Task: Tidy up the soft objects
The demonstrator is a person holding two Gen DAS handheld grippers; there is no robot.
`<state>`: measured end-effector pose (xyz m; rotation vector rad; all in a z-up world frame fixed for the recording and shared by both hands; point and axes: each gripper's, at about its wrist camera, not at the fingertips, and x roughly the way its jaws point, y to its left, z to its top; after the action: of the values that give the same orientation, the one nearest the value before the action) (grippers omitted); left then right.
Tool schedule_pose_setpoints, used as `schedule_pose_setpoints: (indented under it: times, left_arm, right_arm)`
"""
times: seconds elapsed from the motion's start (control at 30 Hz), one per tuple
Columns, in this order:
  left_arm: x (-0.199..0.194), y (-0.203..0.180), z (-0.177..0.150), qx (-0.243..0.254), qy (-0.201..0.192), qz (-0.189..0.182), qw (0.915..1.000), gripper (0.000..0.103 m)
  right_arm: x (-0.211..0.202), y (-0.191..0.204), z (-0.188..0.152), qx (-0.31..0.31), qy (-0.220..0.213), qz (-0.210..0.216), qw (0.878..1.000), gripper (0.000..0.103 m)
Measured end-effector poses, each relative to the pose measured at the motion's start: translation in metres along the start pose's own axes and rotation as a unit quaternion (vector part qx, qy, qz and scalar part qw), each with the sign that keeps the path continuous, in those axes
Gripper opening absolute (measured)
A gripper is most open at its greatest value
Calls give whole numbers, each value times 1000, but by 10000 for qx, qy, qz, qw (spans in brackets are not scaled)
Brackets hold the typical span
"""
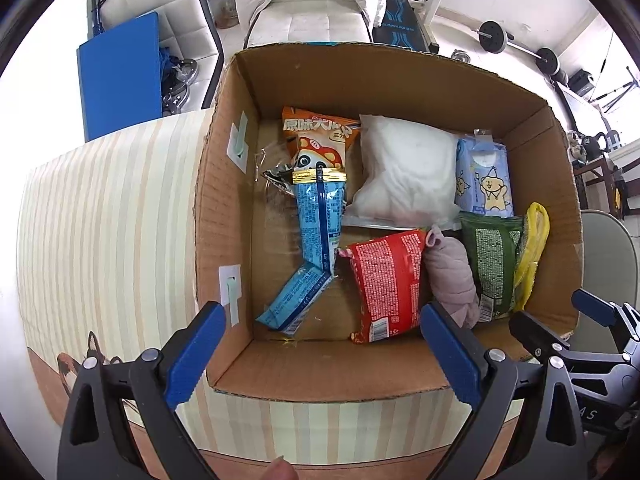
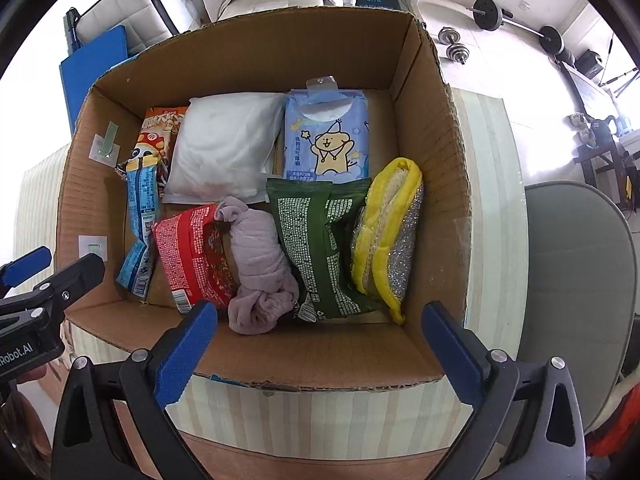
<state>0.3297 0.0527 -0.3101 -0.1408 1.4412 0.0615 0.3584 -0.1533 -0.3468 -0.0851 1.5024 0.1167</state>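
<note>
An open cardboard box [image 1: 224, 184] [image 2: 436, 152] stands on a striped table. In it lie an orange snack bag [image 1: 316, 140], a blue packet [image 1: 316, 224] [image 2: 140, 204], a white pouch [image 1: 404, 172] [image 2: 224, 148], a blue tissue pack [image 1: 484, 176] [image 2: 326, 136], a red packet [image 1: 384, 280] [image 2: 188, 252], a lilac cloth [image 1: 452, 276] [image 2: 260, 264], a green packet [image 1: 492, 264] [image 2: 316, 240] and a yellow scrubber [image 1: 530, 248] [image 2: 392, 232]. My left gripper [image 1: 320, 352] and right gripper [image 2: 320, 344] are both open and empty, above the box's near wall.
The striped tablecloth [image 1: 104, 216] covers the table left of the box. A grey chair [image 2: 576, 276] stands at the right. A blue board [image 1: 120, 80], a white chair with a coat [image 1: 304, 4] and barbells [image 2: 516, 20] are behind the box.
</note>
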Motion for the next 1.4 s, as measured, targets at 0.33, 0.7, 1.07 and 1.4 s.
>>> schedule_pose_setpoints:
  times: [0.33, 0.7, 1.07, 1.4]
  left_arm:
    - [-68, -2, -25, 64, -747, 96, 9971, 100]
    - [-176, -7, -85, 108, -1552, 106, 9878, 100]
    - [-263, -14, -158, -36, -2034, 47, 9791, 100]
    - [-302, -26, -199, -60, -2219, 60, 9750, 100]
  right_arm:
    - [-56, 6, -20, -82, -730, -159, 9972, 103]
    - [-177, 4, -79, -27, -1668, 52, 9860, 103]
    - [-289, -2, -161, -36, -2321, 243, 9724, 103]
    - [-356, -8, -226, -95, -2683, 300, 9628, 103]
